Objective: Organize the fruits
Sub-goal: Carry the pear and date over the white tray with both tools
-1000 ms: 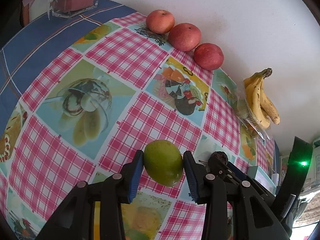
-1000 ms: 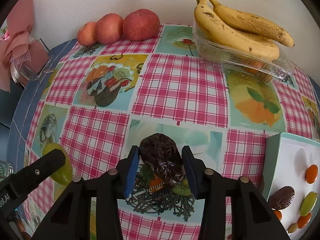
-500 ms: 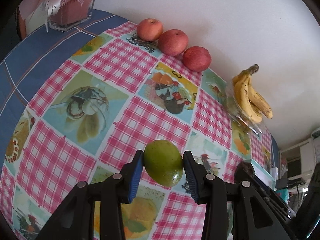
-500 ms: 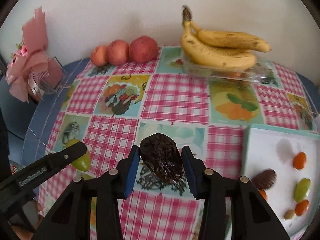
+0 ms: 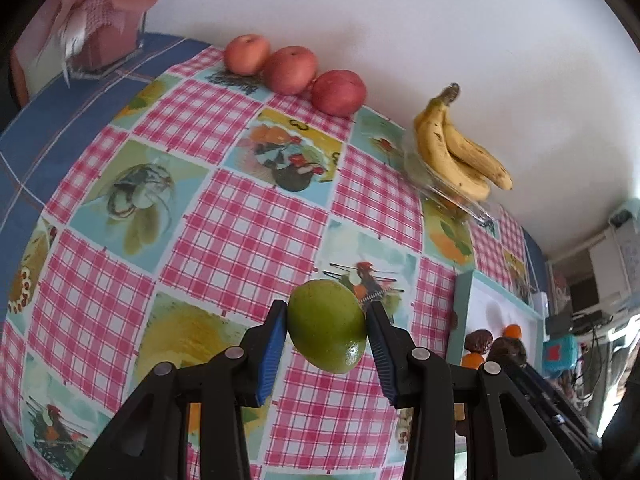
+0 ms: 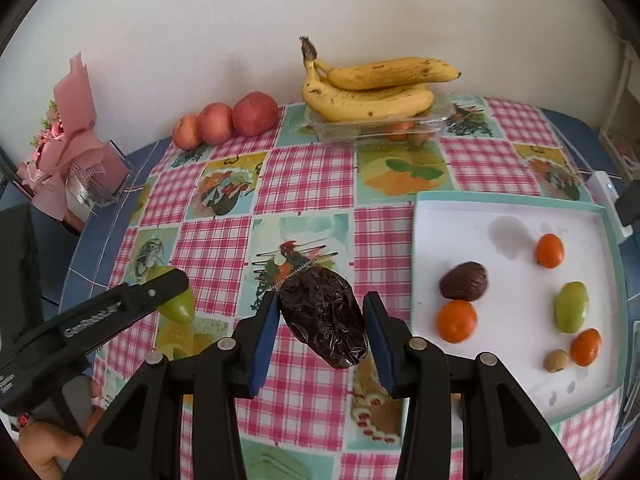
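Left gripper [image 5: 327, 330]: clamped on a green mango [image 5: 326, 325], blue pads pressed to both sides, fruit held up off the tablecloth [image 5: 248, 236]. Also visible from the right wrist view, sticking in from the left with the mango's tip poking out under it.

Right gripper [image 6: 320, 320]: squeezing a dark wrinkly avocado [image 6: 323, 315] between its pads, also lifted clear of the cloth, just left of the tray.

Tray [image 6: 516, 206]: white with a teal rim, sitting on the right side of the table. Holding three oranges, one near the back [image 6: 550, 250], one at the front left [image 6: 456, 320], one at the front right [image 6: 585, 347]; plus a brown avocado [image 6: 464, 281] touching the front left orange, a small green mango [image 6: 571, 306], and a little tan round thing [image 6: 556, 360], can't tell what exactly.

Apples [image 6: 226, 120]: three red ones in a row against the wall at the back, touching each other.

Bananas [image 6: 372, 88]: spotty bunch resting on top of a clear plastic box [image 6: 380, 126], right of the apples.

Back left corner: pink wrapped bouquet [image 6: 70, 140] in a clear holder on the blue part of the cloth.
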A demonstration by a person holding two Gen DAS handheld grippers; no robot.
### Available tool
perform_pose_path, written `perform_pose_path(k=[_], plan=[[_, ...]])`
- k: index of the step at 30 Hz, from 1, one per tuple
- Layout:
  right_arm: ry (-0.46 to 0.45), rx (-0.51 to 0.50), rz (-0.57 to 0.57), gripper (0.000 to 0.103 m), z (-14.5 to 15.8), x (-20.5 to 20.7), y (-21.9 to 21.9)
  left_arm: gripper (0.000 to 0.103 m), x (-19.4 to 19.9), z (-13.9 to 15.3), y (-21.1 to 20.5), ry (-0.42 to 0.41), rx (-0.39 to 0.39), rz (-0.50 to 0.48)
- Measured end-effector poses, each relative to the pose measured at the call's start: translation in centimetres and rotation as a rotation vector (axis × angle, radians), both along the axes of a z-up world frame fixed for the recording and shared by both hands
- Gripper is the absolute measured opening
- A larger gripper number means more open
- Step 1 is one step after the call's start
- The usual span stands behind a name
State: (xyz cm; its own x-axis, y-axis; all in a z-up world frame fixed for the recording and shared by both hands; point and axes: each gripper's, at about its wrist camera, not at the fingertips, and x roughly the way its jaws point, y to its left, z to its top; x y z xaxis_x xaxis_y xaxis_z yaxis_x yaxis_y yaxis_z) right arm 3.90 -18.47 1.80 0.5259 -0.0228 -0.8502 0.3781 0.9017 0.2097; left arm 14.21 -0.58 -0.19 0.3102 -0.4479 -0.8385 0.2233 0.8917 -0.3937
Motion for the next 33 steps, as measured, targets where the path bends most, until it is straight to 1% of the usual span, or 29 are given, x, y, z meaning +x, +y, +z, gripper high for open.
perform_pose_path(k=[6, 15, 18, 25, 33], plan=[[-0.029, 0.031, -0.026, 0.045, 0.7, -2.0, -1.6, 0.043, -0.7, 1.1, -0.8, -0.042, 0.026, -0.011], [-0.053, 0.059, -0.071, 0.045, 1.0, -3.3, -3.8, 0.043, -1.5, 1.4, -2.2, -0.048, 0.032, -0.028], [-0.056, 0.048, -0.093, 0.045, 1.2, -3.9, -4.6, 0.043, -1.9, 1.6, -2.8, -0.062, 0.054, -0.034], [-0.056, 0.071, -0.146, 0.045, 1.0, -5.6, -7.3, 0.043, -2.9, 2.1, -4.3, -0.093, 0.089, -0.058], [-0.053, 0.085, -0.267, 0.045, 0.5, -8.4, -11.3, 0.043, -4.8, 2.4, -7.9, -0.128, 0.122, -0.149]])
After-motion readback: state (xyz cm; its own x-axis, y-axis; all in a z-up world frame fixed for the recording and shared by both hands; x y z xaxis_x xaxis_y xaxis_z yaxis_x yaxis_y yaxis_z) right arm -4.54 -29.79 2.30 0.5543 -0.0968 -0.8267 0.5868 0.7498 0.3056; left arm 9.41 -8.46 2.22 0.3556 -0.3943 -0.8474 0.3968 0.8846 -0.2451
